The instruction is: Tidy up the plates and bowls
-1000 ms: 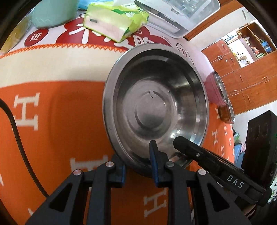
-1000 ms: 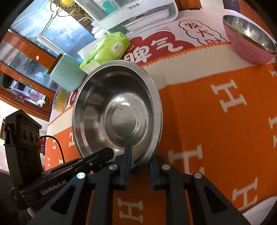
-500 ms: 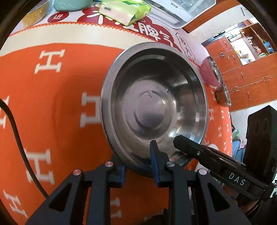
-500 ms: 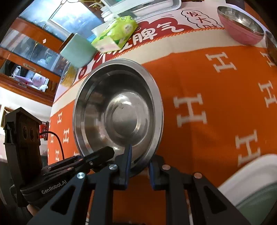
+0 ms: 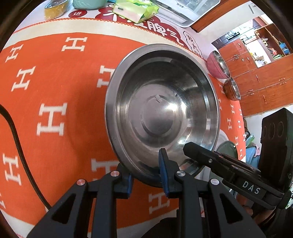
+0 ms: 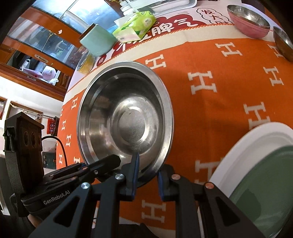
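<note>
Item: steel bowl [image 5: 162, 113], large, held at its near rim above the orange cloth [image 5: 55, 87]; fills the centre of both views.

Left gripper [image 5: 145, 175]: clamped on the bowl's lower rim, one blue-padded finger inside, one outside. Seen again at the lower left of the right wrist view [image 6: 102, 164], body lettered "GenRobot.AI".

Right gripper [image 6: 146, 175]: likewise clamped on the bowl [image 6: 125, 119] rim, one finger inside, one under. Its body appears at the lower right of the left wrist view [image 5: 219, 161], lettered "DAS".

Right wrist view only: white plate [image 6: 243, 146] at the right edge, with a green dish [image 6: 265, 183] on it. In the left view only a sliver of these shows behind the bowl, too hidden to describe.

Left wrist view only: wooden cabinets [image 5: 256, 73] at the upper right; black cable [image 5: 20, 155] at the left edge.

Both views: pink bowl [image 5: 217, 64] and brown bowl [image 5: 231, 89], each steel-lined, side by side on the cloth's far edge; green tissue pack [image 5: 133, 9]; mint container [image 6: 97, 42]; yellow jar [image 5: 55, 7], possibly lidded.

Writing: white "H" motifs across the cloth; red band with Chinese characters, "进" in a red disc.
</note>
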`<action>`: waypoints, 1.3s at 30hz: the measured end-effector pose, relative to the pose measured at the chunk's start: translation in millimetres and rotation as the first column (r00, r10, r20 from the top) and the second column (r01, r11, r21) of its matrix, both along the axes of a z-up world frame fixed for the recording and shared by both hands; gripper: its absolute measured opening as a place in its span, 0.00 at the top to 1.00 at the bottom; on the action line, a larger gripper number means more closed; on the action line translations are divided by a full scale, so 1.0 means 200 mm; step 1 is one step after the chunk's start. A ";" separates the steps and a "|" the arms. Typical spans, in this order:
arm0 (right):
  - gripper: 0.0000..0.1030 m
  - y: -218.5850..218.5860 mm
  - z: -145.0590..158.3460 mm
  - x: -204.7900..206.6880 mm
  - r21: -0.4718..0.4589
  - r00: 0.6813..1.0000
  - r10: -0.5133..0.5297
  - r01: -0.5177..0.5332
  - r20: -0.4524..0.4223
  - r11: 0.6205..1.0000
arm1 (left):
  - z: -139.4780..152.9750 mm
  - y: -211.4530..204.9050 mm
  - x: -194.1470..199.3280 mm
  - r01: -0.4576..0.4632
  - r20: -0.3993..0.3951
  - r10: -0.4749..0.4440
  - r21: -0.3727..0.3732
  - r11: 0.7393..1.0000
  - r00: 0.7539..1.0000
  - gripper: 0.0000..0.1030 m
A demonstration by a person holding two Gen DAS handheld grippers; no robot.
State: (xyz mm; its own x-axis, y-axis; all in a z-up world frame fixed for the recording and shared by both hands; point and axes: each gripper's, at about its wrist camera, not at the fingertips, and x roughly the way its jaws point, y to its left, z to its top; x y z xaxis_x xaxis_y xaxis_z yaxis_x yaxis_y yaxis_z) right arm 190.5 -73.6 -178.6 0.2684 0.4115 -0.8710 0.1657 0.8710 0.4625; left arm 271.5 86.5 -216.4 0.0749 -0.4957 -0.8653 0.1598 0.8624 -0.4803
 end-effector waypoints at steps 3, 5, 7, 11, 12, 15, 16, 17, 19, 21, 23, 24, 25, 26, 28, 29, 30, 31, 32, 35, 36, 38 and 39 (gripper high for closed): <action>0.83 0.01 0.01 -0.05 -0.002 1.000 0.015 -0.015 -0.002 1.000 | 0.01 0.01 -0.06 -0.004 0.000 0.004 0.004 1.000 1.000 0.77; 0.83 0.01 0.02 -0.07 -0.006 1.000 0.021 -0.021 -0.007 1.000 | 0.02 0.02 -0.10 -0.003 -0.006 0.003 0.004 1.000 1.000 0.77; 0.83 0.01 0.01 -0.09 -0.005 1.000 0.025 -0.025 -0.015 1.000 | 0.01 0.03 -0.13 -0.002 -0.017 0.002 0.005 1.000 1.000 0.77; 0.83 0.01 0.00 -0.15 -0.007 0.999 0.032 -0.033 -0.037 0.999 | 0.00 0.03 -0.20 0.012 -0.047 -0.011 0.005 1.000 0.999 0.76; 0.83 0.01 0.00 -0.17 -0.006 0.998 0.035 -0.035 -0.044 0.999 | -0.01 0.04 -0.22 0.013 -0.056 -0.012 0.003 1.000 0.998 0.76; 0.83 0.00 -0.02 -0.21 -0.002 0.997 0.041 -0.041 -0.070 0.999 | -0.03 0.04 -0.27 0.017 -0.087 -0.016 0.004 1.000 0.996 0.76; 0.83 0.00 -0.03 -0.23 0.004 0.996 0.043 -0.043 -0.084 0.999 | -0.04 0.04 -0.29 0.017 -0.098 -0.017 0.006 1.000 0.995 0.76; 0.83 0.00 -0.04 -0.24 0.009 0.994 0.046 -0.045 -0.095 0.999 | -0.04 0.05 -0.30 0.018 -0.110 -0.017 0.010 1.000 0.994 0.76; 0.83 0.01 -0.05 -0.26 0.015 0.992 0.054 -0.053 -0.115 0.998 | -0.05 0.05 -0.34 0.021 -0.132 -0.019 0.015 1.000 0.991 0.76; 0.83 0.01 -0.05 -0.29 0.016 0.990 0.063 -0.061 -0.127 0.998 | -0.06 0.06 -0.37 0.021 -0.149 -0.019 0.014 1.000 0.989 0.76; 0.83 0.01 -0.05 -0.31 0.017 0.987 0.072 -0.070 -0.141 0.997 | -0.07 0.04 -0.39 0.021 -0.167 -0.018 0.020 1.000 0.986 0.76; 0.83 0.01 -0.06 -0.32 0.018 0.986 0.077 -0.075 -0.150 0.997 | -0.07 0.04 -0.39 0.022 -0.175 -0.017 0.027 0.999 0.984 0.76; 0.82 0.01 -0.06 -0.33 0.020 0.983 0.085 -0.082 -0.163 0.996 | -0.08 0.04 -0.41 0.024 -0.184 -0.017 0.037 0.999 0.983 0.76; 0.82 0.02 -0.07 -0.34 0.023 0.980 0.092 -0.089 -0.177 0.996 | -0.08 0.04 -0.42 0.028 -0.195 -0.018 0.045 0.999 0.981 0.76; 0.82 0.02 -0.09 -0.36 0.027 0.975 0.106 -0.102 -0.197 0.994 | -0.10 0.03 -0.44 0.033 -0.216 -0.019 0.063 0.997 0.976 0.76; 0.82 0.02 -0.10 -0.37 0.029 0.972 0.113 -0.110 -0.206 0.994 | -0.11 0.03 -0.45 0.034 -0.227 -0.017 0.070 0.997 0.974 0.76; 0.82 0.03 -0.11 -0.38 0.031 0.970 0.121 -0.117 -0.213 0.993 | -0.12 0.04 -0.46 0.029 -0.238 -0.011 0.071 0.997 0.971 0.76; 0.82 0.03 -0.12 -0.38 0.032 0.966 0.129 -0.125 -0.222 0.992 | -0.13 0.05 -0.47 0.020 -0.248 -0.002 0.070 0.997 0.969 0.76; 0.82 0.04 -0.12 -0.39 0.028 0.963 0.141 -0.138 -0.229 0.990 | -0.14 0.06 -0.48 0.009 -0.261 0.010 0.073 0.997 0.965 0.76; 0.80 0.07 -0.12 -0.40 0.016 0.958 0.176 -0.177 -0.228 0.984 | -0.17 0.07 -0.51 -0.003 -0.273 0.029 0.095 0.995 0.961 0.76; 0.79 0.08 -0.12 -0.41 0.017 0.957 0.185 -0.186 -0.225 0.982 | -0.17 0.06 -0.51 -0.006 -0.273 0.033 0.099 0.995 0.962 0.76; 0.77 0.10 -0.12 -0.41 0.016 0.955 0.199 -0.201 -0.222 0.980 | -0.17 0.05 -0.52 -0.015 -0.264 0.043 0.108 0.994 0.964 0.76; 0.77 0.10 -0.12 -0.41 0.016 0.954 0.206 -0.207 -0.220 0.978 | -0.16 0.05 -0.52 -0.020 -0.258 0.049 0.112 0.993 0.965 0.76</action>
State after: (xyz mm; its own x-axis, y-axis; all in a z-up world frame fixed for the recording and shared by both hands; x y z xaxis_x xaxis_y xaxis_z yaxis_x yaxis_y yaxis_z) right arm 107.7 -53.7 -202.0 -0.0196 0.4311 -0.9021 0.0784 0.9001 0.4285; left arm 167.7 96.9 -249.2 -0.1440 -0.3997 -0.9053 0.0111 0.9141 -0.4053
